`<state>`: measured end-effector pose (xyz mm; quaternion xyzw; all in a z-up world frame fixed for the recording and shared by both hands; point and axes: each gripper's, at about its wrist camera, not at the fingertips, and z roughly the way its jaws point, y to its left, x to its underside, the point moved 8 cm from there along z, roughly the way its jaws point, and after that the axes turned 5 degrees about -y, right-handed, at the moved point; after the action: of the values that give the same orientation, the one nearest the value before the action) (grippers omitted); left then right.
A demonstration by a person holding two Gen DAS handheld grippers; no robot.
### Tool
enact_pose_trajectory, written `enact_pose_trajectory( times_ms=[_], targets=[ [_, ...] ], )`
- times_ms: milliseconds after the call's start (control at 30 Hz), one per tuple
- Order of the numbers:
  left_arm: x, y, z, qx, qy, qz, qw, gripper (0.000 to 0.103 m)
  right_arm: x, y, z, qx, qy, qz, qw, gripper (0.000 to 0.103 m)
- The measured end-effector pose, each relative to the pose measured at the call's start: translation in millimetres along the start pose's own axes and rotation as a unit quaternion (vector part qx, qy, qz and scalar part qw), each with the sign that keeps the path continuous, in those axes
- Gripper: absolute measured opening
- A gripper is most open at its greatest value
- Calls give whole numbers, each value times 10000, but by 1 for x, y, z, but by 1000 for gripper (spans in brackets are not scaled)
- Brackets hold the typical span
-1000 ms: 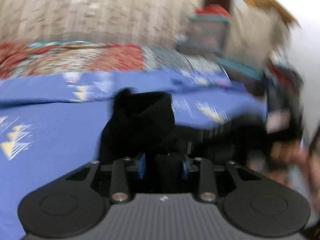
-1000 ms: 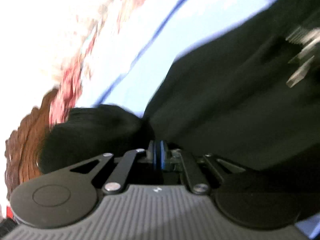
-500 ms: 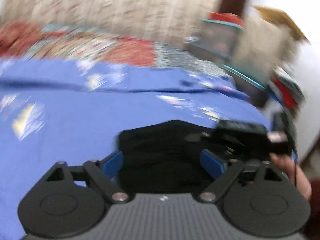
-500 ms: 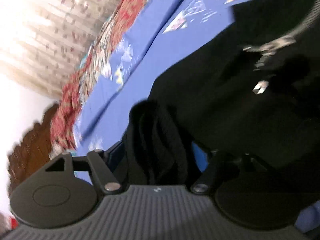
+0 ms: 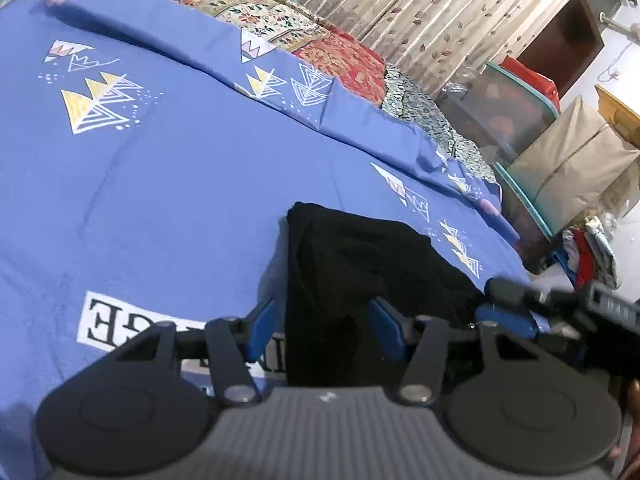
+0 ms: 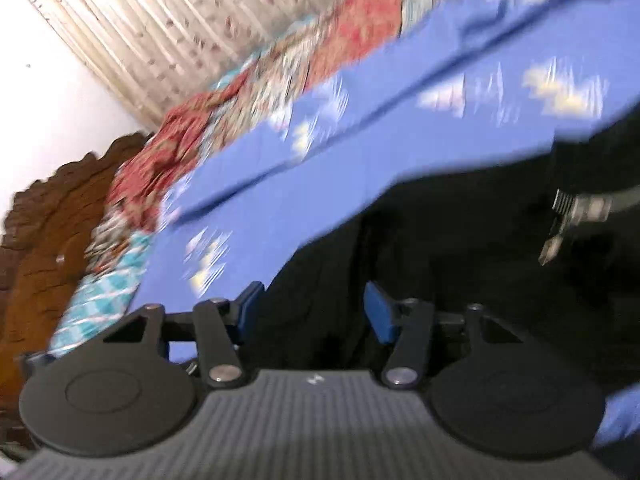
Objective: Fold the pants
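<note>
Black fabric pants [image 5: 360, 272] lying folded on a blue bed sheet printed with white and yellow triangles [image 5: 192, 184].

In the left wrist view we are seeing the left gripper [image 5: 326, 330] with its blue-padded jaws spread and closing, the near edge of the pants lying between them but not pinched. The other gripper is entering at the right edge, just beside the pants. In the blurred right wrist view we are seeing the right gripper [image 6: 312, 312] likewise spread and closing over dark cloth, its pads not pressing on it. A red floral patterned quilt [image 5: 332, 52] and a leaf-printed beige curtain [image 5: 432, 8] are lying beyond the sheet.
</note>
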<state>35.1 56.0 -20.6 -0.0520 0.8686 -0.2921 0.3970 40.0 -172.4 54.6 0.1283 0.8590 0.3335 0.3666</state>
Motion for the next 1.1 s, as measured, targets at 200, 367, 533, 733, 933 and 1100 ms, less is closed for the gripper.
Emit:
enact_pose_trajectory(
  times_ms=[200, 367, 533, 733, 933, 1100],
  targets=[
    [13, -8, 1, -1, 122, 304, 9995, 54, 31, -9, 44, 178, 773, 176, 9967, 49],
    [24, -22, 1, 22, 229, 559, 9982, 54, 28, 4, 44, 264, 824, -106, 9962, 11],
    [13, -39, -10, 398, 18, 544, 9977, 61, -8, 15, -22, 7, -151, -848, 9963, 11],
    [12, -62, 2, 713, 75, 533, 9960, 59, 20, -61, -3, 1207, 491, -941, 9870, 11],
    [46, -65, 40, 570, 685, 944, 9915, 41, 19, -69, 7, 1264, 413, -602, 9893, 20],
    [54, -36, 51, -179, 825, 991, 9915, 55, 1, -63, -21, 1172, 19, -511, 9918, 36]
  ],
)
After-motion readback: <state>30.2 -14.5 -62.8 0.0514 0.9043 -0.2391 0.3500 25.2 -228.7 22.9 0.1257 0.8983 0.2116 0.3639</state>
